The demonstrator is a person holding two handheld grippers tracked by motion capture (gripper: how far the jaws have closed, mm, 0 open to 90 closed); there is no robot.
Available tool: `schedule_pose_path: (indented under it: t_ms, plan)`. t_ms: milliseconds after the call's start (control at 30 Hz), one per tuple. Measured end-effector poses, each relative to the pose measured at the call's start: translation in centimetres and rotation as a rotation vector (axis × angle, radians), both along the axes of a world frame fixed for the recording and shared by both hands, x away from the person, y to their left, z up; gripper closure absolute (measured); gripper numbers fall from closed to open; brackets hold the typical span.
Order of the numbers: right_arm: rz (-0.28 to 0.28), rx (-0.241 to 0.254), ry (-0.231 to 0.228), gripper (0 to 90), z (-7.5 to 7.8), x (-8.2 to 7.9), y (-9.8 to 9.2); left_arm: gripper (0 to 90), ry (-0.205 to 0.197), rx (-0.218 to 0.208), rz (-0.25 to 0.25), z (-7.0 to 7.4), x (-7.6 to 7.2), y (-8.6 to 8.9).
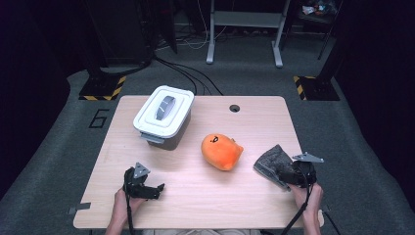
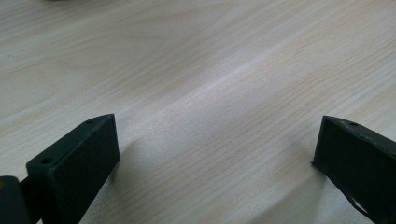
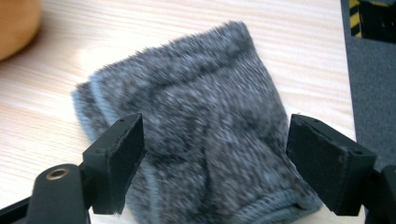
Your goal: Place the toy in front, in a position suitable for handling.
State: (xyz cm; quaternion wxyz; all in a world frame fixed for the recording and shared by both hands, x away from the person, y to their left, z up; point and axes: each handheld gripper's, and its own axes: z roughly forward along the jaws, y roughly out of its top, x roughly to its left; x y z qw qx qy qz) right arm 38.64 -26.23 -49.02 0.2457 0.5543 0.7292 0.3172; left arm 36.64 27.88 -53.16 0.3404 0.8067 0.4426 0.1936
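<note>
A grey fuzzy cloth lies folded on the wooden table near its right edge. My right gripper is at the cloth's near side. In the right gripper view the cloth lies between the two black jaws of my right gripper, which stand wide and do not press on it. My left gripper rests low at the front left. Its jaws stand open over bare wood with nothing between them. An orange plush toy sits in the middle of the table, left of the cloth.
A white lidded box with a grey handle stands at the back left of the table. The table's right edge and the grey floor lie just beyond the cloth. A small round hole sits near the table's far edge.
</note>
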Motion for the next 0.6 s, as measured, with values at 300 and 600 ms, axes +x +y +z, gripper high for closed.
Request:
schedule_pose_path:
  t_ms: [300,600]
  plan:
    - [0.072,-0.006,-0.030,17.8,1.3,-0.1,2.0,0.1,0.001,-0.042,-0.030,1.0,-0.1,-0.7]
    - [0.157,0.028,-0.034,16.2,1.8,0.2,3.8,0.0,-0.002,-0.076,-0.136,2.7,0.7,-3.9]
